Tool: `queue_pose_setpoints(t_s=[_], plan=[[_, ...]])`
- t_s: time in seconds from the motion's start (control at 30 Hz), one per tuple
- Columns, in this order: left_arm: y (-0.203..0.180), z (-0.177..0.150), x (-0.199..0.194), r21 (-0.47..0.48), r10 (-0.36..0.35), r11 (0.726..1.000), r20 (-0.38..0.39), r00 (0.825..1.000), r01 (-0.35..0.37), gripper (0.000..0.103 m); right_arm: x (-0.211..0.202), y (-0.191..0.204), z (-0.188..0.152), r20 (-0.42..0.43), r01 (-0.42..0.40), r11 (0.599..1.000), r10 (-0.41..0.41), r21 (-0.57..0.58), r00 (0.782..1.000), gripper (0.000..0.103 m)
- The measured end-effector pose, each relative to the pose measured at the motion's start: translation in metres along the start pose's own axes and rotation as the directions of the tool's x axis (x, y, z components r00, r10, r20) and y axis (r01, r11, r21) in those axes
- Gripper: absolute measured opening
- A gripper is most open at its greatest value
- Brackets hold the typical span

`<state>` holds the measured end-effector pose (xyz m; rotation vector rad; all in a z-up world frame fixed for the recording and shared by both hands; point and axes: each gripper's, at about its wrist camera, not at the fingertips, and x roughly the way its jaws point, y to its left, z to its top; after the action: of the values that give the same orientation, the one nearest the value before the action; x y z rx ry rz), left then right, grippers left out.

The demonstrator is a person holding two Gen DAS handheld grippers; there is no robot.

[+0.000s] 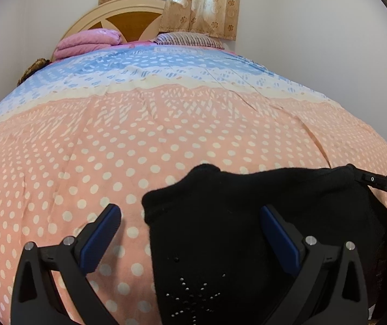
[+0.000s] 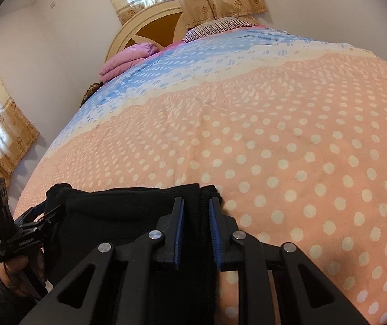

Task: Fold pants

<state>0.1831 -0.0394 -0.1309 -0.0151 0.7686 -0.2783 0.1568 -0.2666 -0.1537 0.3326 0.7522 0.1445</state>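
Black pants with small silver studs lie at the near edge of the bed; they also show in the right wrist view. My left gripper is open, its blue-padded jaws wide apart around the pants' left corner, not closed on it. My right gripper is shut on the pants' right edge, the cloth pinched between its blue pads. The right gripper's tip shows at the right of the left wrist view, holding the cloth's corner. The left gripper shows at the left of the right wrist view.
The bed is covered by a peach and blue polka-dot bedspread. A folded pink blanket and a striped pillow lie by the headboard. Curtains hang behind; white walls on both sides.
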Motion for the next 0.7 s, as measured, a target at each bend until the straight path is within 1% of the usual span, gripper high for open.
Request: queue_pose_setpoints(t_s=[0.03, 0.07, 0.13, 0.17, 0.2, 0.23, 0.27, 0.33, 0.37, 0.4, 0.47, 0.5, 0.53, 0.57, 0.6, 0.63, 0.7], plan=[[0.000, 0.000, -0.002, -0.002, 0.000, 1.000, -0.003, 1.000, 0.000, 0.103, -0.004, 0.002, 0.002, 0.009, 0.007, 1.000, -0.007, -0.016, 1.000, 0.020], [0.000, 0.001, -0.005, 0.000, 0.002, 1.000, -0.003, 1.000, -0.002, 0.103, -0.013, 0.006, 0.002, 0.031, 0.026, 0.999, -0.025, -0.027, 0.999, 0.030], [-0.003, 0.003, -0.014, 0.009, 0.013, 1.000, 0.013, 1.000, -0.013, 0.103, -0.025, 0.013, 0.002, 0.084, 0.081, 0.996, -0.077, -0.044, 0.993, 0.041], [-0.004, 0.004, -0.019, 0.012, 0.019, 1.000, 0.022, 1.000, -0.019, 0.103, -0.035, 0.023, 0.003, 0.127, 0.091, 0.993, -0.081, -0.073, 0.989, 0.042], [-0.005, 0.005, -0.022, 0.012, 0.016, 1.000, 0.030, 0.999, -0.016, 0.103, -0.040, 0.031, 0.002, 0.145, 0.085, 0.991, -0.070, -0.100, 0.987, 0.042], [-0.007, 0.006, -0.025, 0.010, 0.006, 1.000, 0.040, 0.999, -0.006, 0.103, -0.044, 0.041, 0.002, 0.155, 0.072, 0.989, -0.051, -0.130, 0.987, 0.042], [-0.009, 0.008, -0.028, 0.011, -0.001, 1.000, 0.048, 0.999, 0.000, 0.103, -0.047, 0.057, 0.001, 0.159, 0.038, 0.983, -0.009, -0.180, 0.987, 0.042], [-0.012, 0.009, -0.031, 0.018, -0.003, 1.000, 0.063, 0.998, 0.002, 0.103, -0.046, 0.080, -0.002, 0.138, -0.025, 0.968, 0.061, -0.251, 0.989, 0.044], [-0.014, 0.010, -0.031, 0.024, 0.000, 1.000, 0.069, 0.998, -0.001, 0.103, -0.041, 0.095, -0.005, 0.103, -0.080, 0.949, 0.116, -0.304, 0.988, 0.044], [-0.015, 0.010, -0.031, 0.026, 0.003, 1.000, 0.070, 0.998, -0.004, 0.103, -0.037, 0.104, -0.007, 0.082, -0.109, 0.937, 0.144, -0.332, 0.986, 0.044], [-0.014, 0.010, -0.027, 0.023, -0.004, 1.000, 0.059, 0.998, 0.002, 0.103, -0.022, 0.118, -0.012, 0.023, -0.161, 0.910, 0.184, -0.382, 0.983, 0.045], [-0.013, 0.010, -0.025, 0.022, -0.002, 1.000, 0.053, 0.999, 0.001, 0.103, -0.011, 0.121, -0.014, -0.011, -0.171, 0.904, 0.181, -0.393, 0.983, 0.045], [-0.013, 0.009, -0.021, 0.027, 0.002, 1.000, 0.044, 0.999, -0.003, 0.103, 0.000, 0.121, -0.013, -0.035, -0.163, 0.908, 0.162, -0.387, 0.986, 0.045], [-0.014, 0.009, -0.012, 0.041, 0.011, 0.999, 0.023, 1.000, -0.012, 0.103, 0.018, 0.115, -0.010, -0.078, -0.138, 0.924, 0.118, -0.356, 0.990, 0.045], [-0.014, 0.008, -0.007, 0.046, 0.023, 0.999, 0.008, 1.000, -0.023, 0.103, 0.029, 0.108, -0.008, -0.101, -0.115, 0.938, 0.086, -0.327, 0.991, 0.045], [-0.012, 0.007, -0.004, 0.043, 0.025, 0.999, -0.003, 1.000, -0.025, 0.103, 0.039, 0.097, -0.004, -0.117, -0.120, 0.952, 0.090, -0.281, 0.989, 0.045], [-0.008, 0.004, -0.003, 0.018, 0.007, 1.000, -0.012, 1.000, -0.006, 0.103, 0.038, 0.082, 0.002, -0.121, -0.190, 0.959, 0.167, -0.209, 0.979, 0.045]])
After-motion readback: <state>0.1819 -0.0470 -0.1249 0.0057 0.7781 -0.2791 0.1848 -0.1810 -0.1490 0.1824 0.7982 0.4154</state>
